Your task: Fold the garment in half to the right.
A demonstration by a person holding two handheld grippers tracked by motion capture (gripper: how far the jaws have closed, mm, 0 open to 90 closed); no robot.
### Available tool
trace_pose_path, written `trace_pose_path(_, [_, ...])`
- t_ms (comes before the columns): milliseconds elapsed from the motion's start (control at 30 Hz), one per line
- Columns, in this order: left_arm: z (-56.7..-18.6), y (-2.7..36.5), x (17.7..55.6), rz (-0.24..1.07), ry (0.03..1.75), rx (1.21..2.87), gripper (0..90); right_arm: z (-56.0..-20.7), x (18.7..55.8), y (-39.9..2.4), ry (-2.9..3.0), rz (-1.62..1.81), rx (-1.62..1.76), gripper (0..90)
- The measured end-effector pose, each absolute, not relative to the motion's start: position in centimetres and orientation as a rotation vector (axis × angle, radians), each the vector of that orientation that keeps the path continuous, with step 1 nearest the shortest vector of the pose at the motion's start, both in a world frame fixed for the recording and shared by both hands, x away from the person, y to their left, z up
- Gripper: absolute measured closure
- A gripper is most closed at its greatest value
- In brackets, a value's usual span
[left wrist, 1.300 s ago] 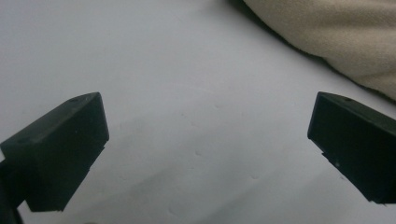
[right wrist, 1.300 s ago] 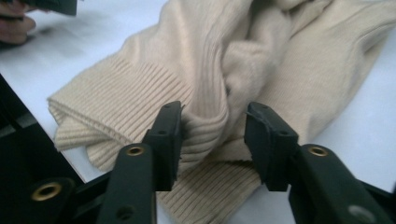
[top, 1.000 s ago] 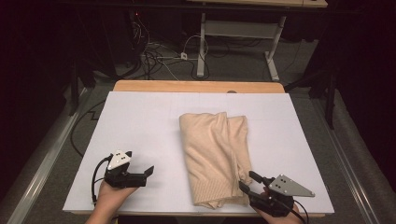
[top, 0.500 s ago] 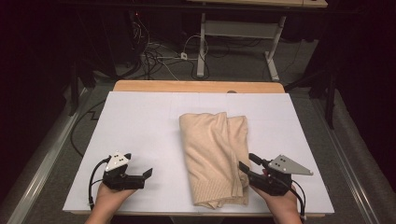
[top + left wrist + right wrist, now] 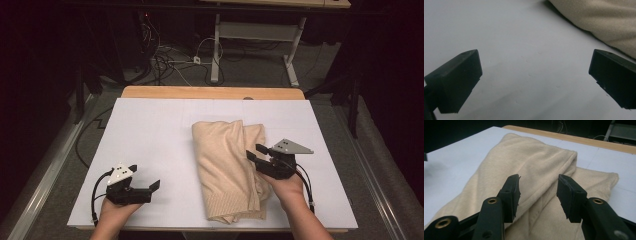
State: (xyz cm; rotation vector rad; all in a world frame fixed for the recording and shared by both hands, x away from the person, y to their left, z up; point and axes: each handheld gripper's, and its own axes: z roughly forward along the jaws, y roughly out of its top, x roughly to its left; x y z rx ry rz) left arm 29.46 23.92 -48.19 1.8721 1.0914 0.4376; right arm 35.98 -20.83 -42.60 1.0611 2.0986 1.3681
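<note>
Lying lengthwise front-to-back, folded beige cloth (image 5: 227, 167); right gripper (image 5: 252, 152) jaws closing, apart above it; left gripper (image 5: 156, 185) spread

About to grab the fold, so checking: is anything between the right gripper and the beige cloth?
Nothing visible. The right gripper is over the cloth, its jaws apart and just closing, with only fabric beyond them, none pinched yet. The table around it is bare.

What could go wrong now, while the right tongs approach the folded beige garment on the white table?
1. The right tongs, whose jaws have just been closing with nothing between them, hover over a thick fold of the beige knit garment; they may pinch several layers at once.
2. The left tongs stand open on the white table, apart from the garment, so pulling could drag the whole garment.
</note>
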Motion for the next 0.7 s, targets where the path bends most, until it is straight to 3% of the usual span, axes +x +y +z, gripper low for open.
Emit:
trace_pose_path(500, [-48.1, 23.5, 29.6, 0.429, 1.052, 1.896, 0.0, -44.0, 42.2, -19.2, 2.117, 1.254, 1.182, 58.9])
trace_pose_path(633, [-48.2, 23.3, 29.8, 0.426, 1.041, 1.91, 0.0, -44.9, 44.1, -18.6, 2.165, 1.213, 1.244, 51.6])
trace_pose_path(700, [-48.3, 23.2, 29.7, 0.426, 1.035, 1.914, 0.0, -45.5, 44.7, -18.2, 2.165, 1.193, 1.277, 43.3])
